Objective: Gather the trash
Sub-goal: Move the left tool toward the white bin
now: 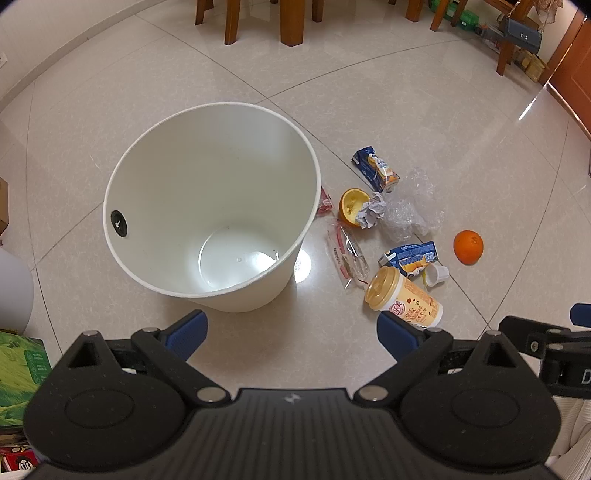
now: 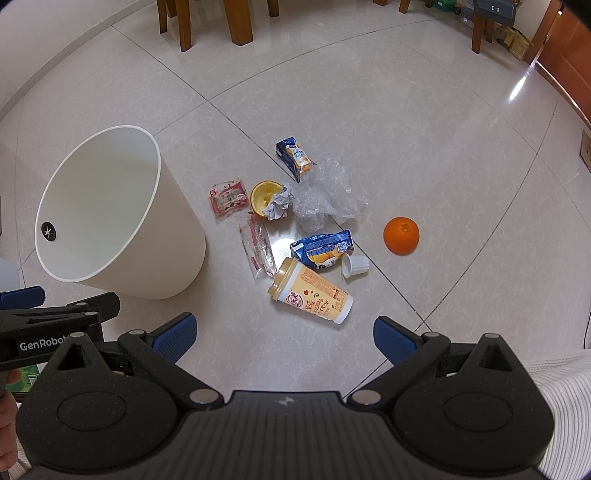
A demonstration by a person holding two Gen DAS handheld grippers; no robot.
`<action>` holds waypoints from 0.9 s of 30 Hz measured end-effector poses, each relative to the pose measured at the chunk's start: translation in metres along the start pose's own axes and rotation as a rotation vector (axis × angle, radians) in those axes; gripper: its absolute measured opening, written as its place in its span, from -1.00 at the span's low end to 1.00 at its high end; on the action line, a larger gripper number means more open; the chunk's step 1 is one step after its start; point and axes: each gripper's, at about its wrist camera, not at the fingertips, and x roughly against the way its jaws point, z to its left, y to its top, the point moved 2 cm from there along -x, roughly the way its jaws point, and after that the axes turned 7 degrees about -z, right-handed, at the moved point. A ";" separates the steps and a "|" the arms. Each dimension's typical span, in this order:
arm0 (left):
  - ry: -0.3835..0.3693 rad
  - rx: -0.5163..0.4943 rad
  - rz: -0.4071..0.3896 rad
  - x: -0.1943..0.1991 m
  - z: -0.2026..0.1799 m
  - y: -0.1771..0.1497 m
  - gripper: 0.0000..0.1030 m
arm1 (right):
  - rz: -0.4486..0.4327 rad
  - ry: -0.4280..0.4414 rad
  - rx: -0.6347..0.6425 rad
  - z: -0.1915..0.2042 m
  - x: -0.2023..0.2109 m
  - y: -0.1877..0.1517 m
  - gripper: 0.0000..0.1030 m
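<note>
A white trash bin (image 1: 125,177) (image 2: 177,258) stands on the tiled floor with nothing in it. Right of it lies a pile of trash: a yellow lidded cup (image 1: 404,299) (image 2: 312,291) on its side, two blue juice cartons (image 1: 375,168) (image 2: 323,249), an orange half (image 1: 349,205) (image 2: 262,195) with crumpled paper, clear plastic wrap (image 2: 327,195), red snack wrappers (image 2: 227,195), a small white cup (image 2: 354,266) and a whole orange (image 1: 468,246) (image 2: 401,235). My left gripper (image 1: 291,334) hangs open above the floor before the bin. My right gripper (image 2: 284,334) is open just short of the yellow cup.
Wooden chair and table legs (image 1: 291,22) stand at the back. A wooden door (image 1: 576,85) is at the right. Boxes (image 1: 20,373) sit at the left edge. A white knit sleeve (image 2: 554,384) shows at the lower right.
</note>
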 end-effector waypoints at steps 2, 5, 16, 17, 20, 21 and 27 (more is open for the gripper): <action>0.000 -0.001 0.000 0.000 0.000 0.000 0.90 | 0.000 0.001 0.000 0.000 0.000 -0.001 1.00; 0.000 0.000 -0.001 0.001 0.000 0.000 0.90 | -0.003 0.003 0.001 0.000 0.000 -0.001 1.00; 0.006 0.006 0.001 -0.002 0.001 0.000 0.90 | -0.004 0.011 -0.002 0.001 0.002 0.001 1.00; 0.008 0.006 -0.001 -0.002 0.001 0.000 0.90 | -0.005 0.014 -0.001 -0.001 0.002 -0.001 1.00; 0.014 -0.005 -0.010 -0.002 0.000 0.001 0.90 | -0.007 0.016 0.001 -0.002 0.000 -0.002 1.00; 0.014 -0.008 -0.015 -0.001 -0.001 0.001 0.90 | -0.009 0.016 -0.001 -0.003 0.001 -0.002 1.00; 0.006 -0.005 -0.027 0.001 0.002 0.001 0.90 | -0.018 0.033 0.004 -0.002 0.000 0.000 1.00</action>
